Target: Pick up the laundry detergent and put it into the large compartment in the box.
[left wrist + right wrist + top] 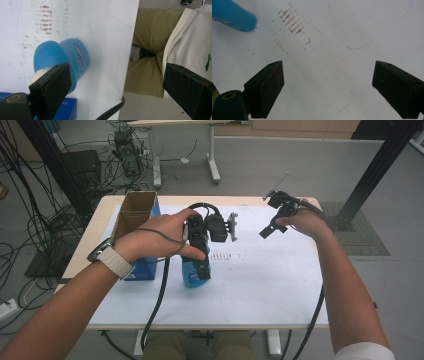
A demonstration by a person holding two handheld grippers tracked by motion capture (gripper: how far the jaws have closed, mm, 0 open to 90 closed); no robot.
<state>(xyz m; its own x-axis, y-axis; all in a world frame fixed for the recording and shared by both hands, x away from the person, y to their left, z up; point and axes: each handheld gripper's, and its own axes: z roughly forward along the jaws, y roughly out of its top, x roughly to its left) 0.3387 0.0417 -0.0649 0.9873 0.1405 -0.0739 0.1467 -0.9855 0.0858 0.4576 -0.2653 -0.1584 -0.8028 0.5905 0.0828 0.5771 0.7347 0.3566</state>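
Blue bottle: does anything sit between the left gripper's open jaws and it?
Nothing visible does. In the left gripper view the blue bottle stands on the white table just beyond one jaw, and the left gripper is open with no object between.

Smooth blue plastic bottle (62,57), matt white stained paper-like table (270,285) cover, brown cardboard box (134,210), matt black tongs (327,90).

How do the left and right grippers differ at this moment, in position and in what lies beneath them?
The left gripper is over the blue bottle beside the cardboard box; the right gripper is above bare white tabletop. The left sits nearer the person, the right farther back. Both have their jaws wide open, gripping nothing.
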